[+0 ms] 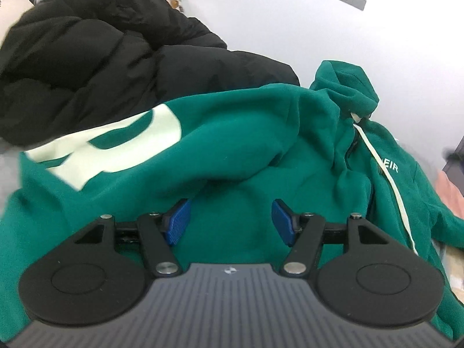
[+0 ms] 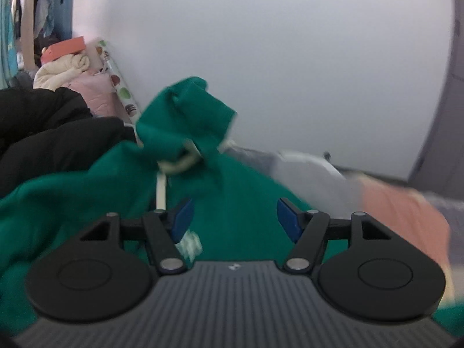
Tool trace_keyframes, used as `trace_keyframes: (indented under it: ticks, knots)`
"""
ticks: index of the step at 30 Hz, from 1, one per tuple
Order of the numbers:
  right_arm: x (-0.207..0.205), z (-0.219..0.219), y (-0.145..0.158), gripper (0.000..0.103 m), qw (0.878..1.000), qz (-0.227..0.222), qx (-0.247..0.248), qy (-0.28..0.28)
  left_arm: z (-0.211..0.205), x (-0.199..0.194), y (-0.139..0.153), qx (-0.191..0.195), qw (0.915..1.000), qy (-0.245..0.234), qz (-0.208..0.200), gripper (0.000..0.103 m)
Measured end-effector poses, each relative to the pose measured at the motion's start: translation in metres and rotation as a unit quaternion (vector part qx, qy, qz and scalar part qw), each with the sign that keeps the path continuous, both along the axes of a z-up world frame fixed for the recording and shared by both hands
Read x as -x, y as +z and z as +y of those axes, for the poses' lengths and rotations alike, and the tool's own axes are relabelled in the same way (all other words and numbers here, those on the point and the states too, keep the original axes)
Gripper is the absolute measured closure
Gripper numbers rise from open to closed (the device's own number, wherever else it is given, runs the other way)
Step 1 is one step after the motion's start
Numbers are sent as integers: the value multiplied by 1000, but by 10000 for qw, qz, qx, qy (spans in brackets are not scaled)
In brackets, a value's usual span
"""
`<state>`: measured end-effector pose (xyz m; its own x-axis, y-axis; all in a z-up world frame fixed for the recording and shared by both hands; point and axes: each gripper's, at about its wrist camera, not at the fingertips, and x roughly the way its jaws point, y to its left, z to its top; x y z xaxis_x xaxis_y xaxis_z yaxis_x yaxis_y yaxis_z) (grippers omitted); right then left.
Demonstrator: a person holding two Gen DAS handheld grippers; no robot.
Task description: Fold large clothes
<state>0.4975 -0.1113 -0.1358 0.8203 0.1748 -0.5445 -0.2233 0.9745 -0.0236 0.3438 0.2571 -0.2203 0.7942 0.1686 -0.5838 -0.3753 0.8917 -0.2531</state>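
The green hoodie (image 1: 232,145) lies rumpled right under both cameras, its hood (image 1: 345,87) bunched up toward the white wall (image 1: 290,14) and a big pale letter print (image 1: 116,142) showing on a raised fold at the left. It looks like thick fleece: soft, floppy, fairly weighty for cloth, not slippery, likely to sag and drag wherever it is not held. The left hand-held gripper (image 1: 230,221) is released, jaws apart over the cloth with nothing pinched; the right hand-held gripper (image 2: 235,220) is likewise released, over green cloth near the cord (image 2: 161,191). Good holds would be the thick seams: a shoulder, the hem, or a cuff, taking a full fold between the pads, and keeping clear of the cord, which would slip out and pull the hood. Room is tight: a black puffer jacket (image 1: 87,58) crowds the left side and touches the hoodie, the wall closes the far edge, and pink (image 2: 406,211) and grey (image 2: 307,171) cloth sit just beside it on the right. What it lies on is hidden
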Motion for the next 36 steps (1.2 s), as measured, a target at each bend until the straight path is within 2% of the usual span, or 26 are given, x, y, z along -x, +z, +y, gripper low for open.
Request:
trace_keyframes:
  ticks: [3, 8, 10, 11, 13, 17, 21, 22, 24, 25, 26, 28, 30, 33, 34, 36]
  knots:
    - [42, -40, -7, 38, 9995, 257, -19, -158, 0, 24, 13, -27, 9999, 87, -88, 35]
    - [90, -94, -25, 38, 9977, 368, -126, -550, 5, 62, 32, -252, 9989, 393, -57, 35]
    - [105, -108, -33, 38, 9970, 430, -27, -644, 8, 71, 34, -301, 9984, 480, 42, 30]
    - [113, -113, -38, 38, 9969, 436, 9, -659, 8, 72, 33, -343, 9982, 472, 167, 26]
    - [126, -122, -47, 38, 9966, 491, 23, -659, 6, 72, 27, -393, 9972, 508, 372, 25]
    - [138, -125, -61, 38, 9943, 896, -165, -547, -3, 61, 12, -505, 9958, 326, 697, 14]
    - [148, -117, -70, 38, 9892, 1181, -666, -558, -4, 48, 2, -752, 9928, 435, 824, 14]
    - [150, -116, -73, 38, 9869, 1262, -821, -586, -2, 46, 1, -804, 9920, 483, 843, 17]
    - [153, -111, -79, 38, 9821, 1451, -1038, -601, 1, 47, 0, -938, 9900, 594, 873, 34]
    - [154, -111, -80, 38, 9812, 1487, -1092, -575, 6, 50, 2, -883, 9912, 606, 782, 38]
    - [154, -109, -80, 38, 9811, 1498, -1094, -545, 12, 54, 5, -795, 9922, 659, 695, 51]
    - [154, -109, -79, 38, 9821, 1476, -1039, -541, 26, 63, 17, -635, 9932, 817, 531, 70]
    - [151, -111, -81, 38, 9803, 1509, -1112, -616, 40, 69, 28, -594, 9924, 979, 460, 76]
    - [146, -115, -85, 38, 9765, 1593, -1301, -640, 66, 72, 48, -953, 9861, 1247, 539, 80]
    - [145, -115, -85, 38, 9764, 1599, -1308, -628, 76, 72, 54, -1112, 9831, 1333, 578, 87]
    - [143, -114, -86, 38, 9778, 1564, -1273, -576, 101, 71, 67, -1607, 9707, 1632, 720, 101]
